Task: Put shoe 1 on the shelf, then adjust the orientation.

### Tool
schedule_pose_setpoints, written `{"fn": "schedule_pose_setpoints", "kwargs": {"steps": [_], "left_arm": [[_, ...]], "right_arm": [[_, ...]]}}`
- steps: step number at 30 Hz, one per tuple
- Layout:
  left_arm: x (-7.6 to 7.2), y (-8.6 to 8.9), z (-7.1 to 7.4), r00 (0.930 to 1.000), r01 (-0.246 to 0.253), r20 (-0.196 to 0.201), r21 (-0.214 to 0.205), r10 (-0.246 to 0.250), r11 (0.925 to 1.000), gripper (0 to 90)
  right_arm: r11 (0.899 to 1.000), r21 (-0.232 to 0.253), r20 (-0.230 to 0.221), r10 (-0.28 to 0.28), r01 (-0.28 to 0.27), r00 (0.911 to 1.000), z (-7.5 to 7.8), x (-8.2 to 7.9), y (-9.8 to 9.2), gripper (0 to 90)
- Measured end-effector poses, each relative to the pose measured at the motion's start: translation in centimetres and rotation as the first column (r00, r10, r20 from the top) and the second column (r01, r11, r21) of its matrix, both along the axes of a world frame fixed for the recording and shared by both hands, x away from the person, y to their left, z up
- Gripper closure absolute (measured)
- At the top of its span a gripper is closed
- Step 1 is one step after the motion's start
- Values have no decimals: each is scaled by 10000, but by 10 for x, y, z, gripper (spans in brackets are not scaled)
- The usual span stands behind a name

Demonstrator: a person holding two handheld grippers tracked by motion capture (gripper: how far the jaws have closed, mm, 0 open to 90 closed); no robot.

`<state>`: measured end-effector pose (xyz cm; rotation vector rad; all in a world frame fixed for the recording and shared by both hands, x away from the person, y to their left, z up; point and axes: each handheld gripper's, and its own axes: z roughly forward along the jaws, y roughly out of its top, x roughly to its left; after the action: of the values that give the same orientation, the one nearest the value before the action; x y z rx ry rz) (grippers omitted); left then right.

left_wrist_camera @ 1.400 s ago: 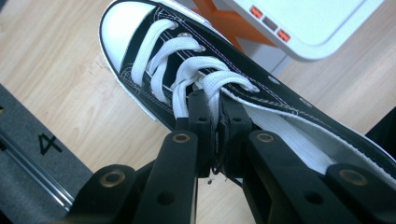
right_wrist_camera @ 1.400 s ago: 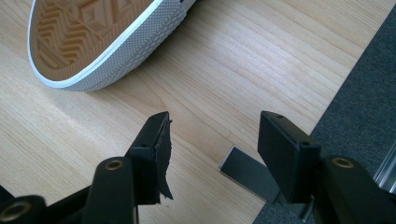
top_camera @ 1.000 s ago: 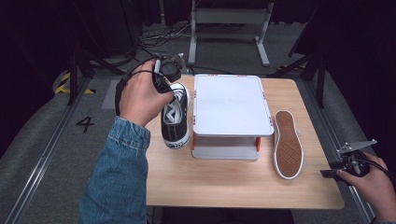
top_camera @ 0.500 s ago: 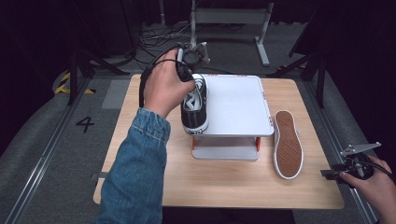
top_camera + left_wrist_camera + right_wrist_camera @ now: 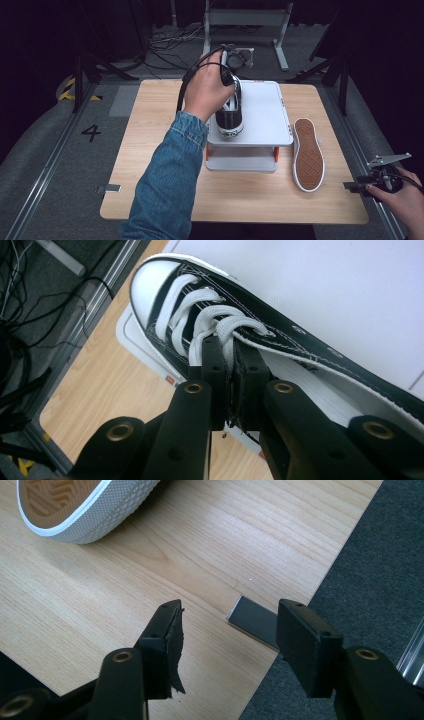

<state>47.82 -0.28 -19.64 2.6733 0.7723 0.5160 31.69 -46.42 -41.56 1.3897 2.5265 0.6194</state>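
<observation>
So the left gripper is clamping down on the tongue and laces of the black sneaker, jaws pinched tight together on the fabric, and the person's left hand is carrying it over the left part of the white platform in the middle of the wooden table. The shoe's long axis is running front to back, white toe cap pointing away from the person and heel toward them, so it's looking lined up for setting down on the platform (my guess, anyway). Whether the sole is touching the platform already, I can't tell from here. The right gripper is hanging loose with its jaws apart and nothing between them, parked off the table's near right corner. The second sneaker is lying sole-up just right of the platform, much nearer to that idle right hand.
</observation>
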Motion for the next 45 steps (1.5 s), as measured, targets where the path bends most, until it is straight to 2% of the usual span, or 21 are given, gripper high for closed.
{"fn": "schedule_pose_setpoints", "kwargs": {"steps": [4,8,13,17,20,22,23,24,25,26,29,33,38,41,45], "left_arm": [[5,-12,-2,9997,257,43,136,-258,9996,856],[8,-21,-5,9995,305,116,228,-308,9993,855],[12,-29,-8,9984,566,-94,444,-562,9974,853],[9,-32,-11,9951,974,-261,778,-956,9922,849],[9,-32,-12,9934,1099,-421,788,-1068,9908,841],[9,-32,-15,9919,1184,-560,874,-1138,9891,821],[8,-32,-15,9929,1127,-465,865,-1090,9899,794],[8,-32,-15,9929,1127,-465,865,-1090,9899,734],[7,-30,-16,9971,737,-268,916,-715,9931,643],[6,-29,-15,9979,625,-211,940,-607,9936,584],[2,-24,-12,9983,576,-78,561,-573,9968,506],[-6,-14,-5,9972,747,37,296,-748,9968,484],[-20,6,4,9962,858,123,-29,-857,9963,459],[-26,16,4,9967,809,88,-178,-807,9966,447],[-38,40,3,9977,673,87,-518,-669,9964,442]], "right_arm": [[10000,45,-12,-49,49,10000,0,-1,-1,452],[9999,102,46,-122,122,9999,0,-2,-3,452],[9999,124,35,-81,80,10000,0,-2,-4,451],[9999,94,45,-86,85,10000,0,-2,-4,450],[9999,103,45,-62,62,10000,0,-2,-3,449],[9999,111,38,-80,80,10000,0,-2,-3,447],[9999,121,50,-84,84,10000,0,-2,-2,446],[9999,121,50,-84,84,10000,0,-2,-2,446],[9999,103,69,-58,57,10000,1,-2,-2,445],[9999,93,83,-50,49,10000,1,-2,-2,446],[9999,87,75,-69,68,9999,1,-1,-2,445],[10000,41,185,15,-16,9998,5,-1,1,446],[9999,90,343,74,-77,9994,9,0,3,463],[9996,183,462,198,-207,9987,9,1,7,463],[9989,64,635,452,-457,9970,11,4,13,450]]}}
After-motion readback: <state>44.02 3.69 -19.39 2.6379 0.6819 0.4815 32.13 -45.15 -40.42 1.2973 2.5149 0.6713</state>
